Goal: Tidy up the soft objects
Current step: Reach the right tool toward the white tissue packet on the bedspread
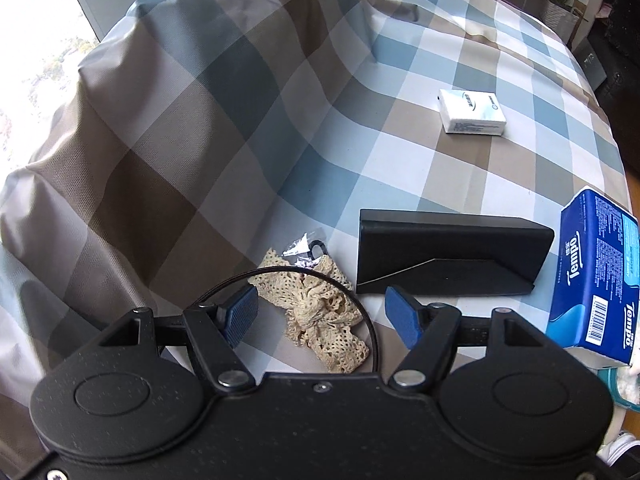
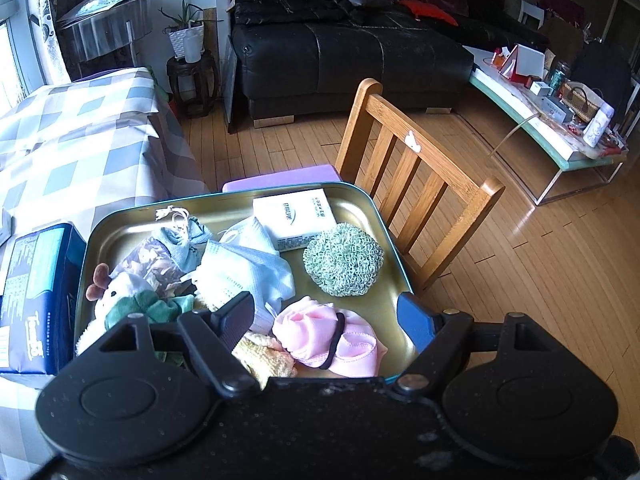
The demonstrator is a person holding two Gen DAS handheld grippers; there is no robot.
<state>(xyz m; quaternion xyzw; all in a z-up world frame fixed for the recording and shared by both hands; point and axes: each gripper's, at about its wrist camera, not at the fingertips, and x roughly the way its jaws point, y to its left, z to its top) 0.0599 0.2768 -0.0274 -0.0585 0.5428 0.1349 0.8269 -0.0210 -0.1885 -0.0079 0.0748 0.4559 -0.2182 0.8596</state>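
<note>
A beige lace cloth point(image 1: 320, 316) lies crumpled on the checked bedcover point(image 1: 400, 184), with a thin black hoop point(image 1: 370, 320) arching over it. My left gripper point(image 1: 320, 314) hovers over the lace, open, its blue pads either side of it and not touching. In the right wrist view a golden tin tray point(image 2: 360, 208) holds several soft items: a pink cloth point(image 2: 316, 336) bound by a black hair tie, a green knitted scrubber point(image 2: 342, 258), white face masks point(image 2: 244, 264), a plush toy point(image 2: 120, 296) and a white tissue pack point(image 2: 294, 216). My right gripper point(image 2: 326, 320) stands open around the pink cloth without pressing it.
On the bedcover lie a black case point(image 1: 452, 256), a white tissue pack point(image 1: 472, 112), a small clear bag point(image 1: 304, 248) and a blue Tempo tissue pack point(image 1: 596, 272), which sits left of the tray. A wooden chair point(image 2: 416, 168) stands behind the tray.
</note>
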